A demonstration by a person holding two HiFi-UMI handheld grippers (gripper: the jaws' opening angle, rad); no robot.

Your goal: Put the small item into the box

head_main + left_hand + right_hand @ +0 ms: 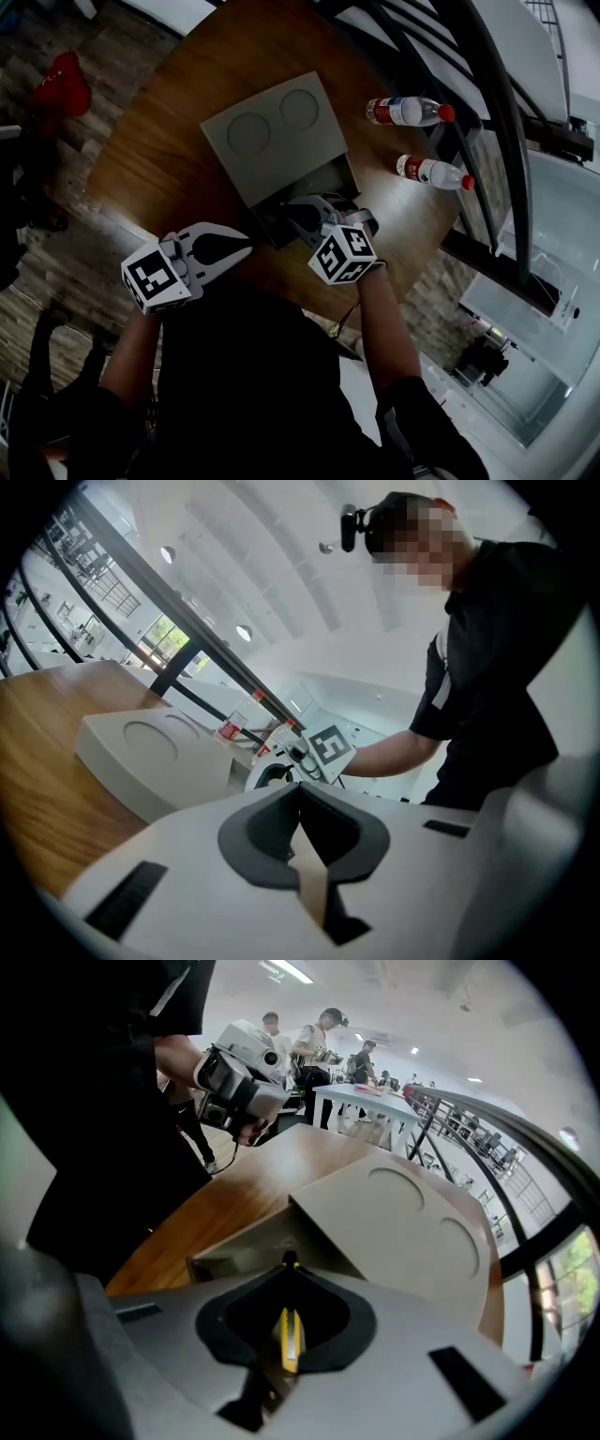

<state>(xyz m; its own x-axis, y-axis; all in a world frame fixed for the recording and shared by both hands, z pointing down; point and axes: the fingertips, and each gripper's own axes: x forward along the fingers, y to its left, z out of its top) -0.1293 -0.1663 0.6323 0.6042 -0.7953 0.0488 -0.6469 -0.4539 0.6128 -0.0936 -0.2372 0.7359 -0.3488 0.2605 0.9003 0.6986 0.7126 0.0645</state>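
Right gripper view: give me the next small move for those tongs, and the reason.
Probably lower the right tongs slightly toward the open box, before any release. They are shut on the slim yellow item, and the box's opening lies just ahead of their tips, so a short descent should place it inside.

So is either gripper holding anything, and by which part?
The right gripper is shut on a slim yellow item, clamped along its body, with only its dark tip past the fingers. The left gripper is shut and empty.

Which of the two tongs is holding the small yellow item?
The right tongs: a yellow item sits pinched between their jaws. The left tongs are shut on nothing yellow.
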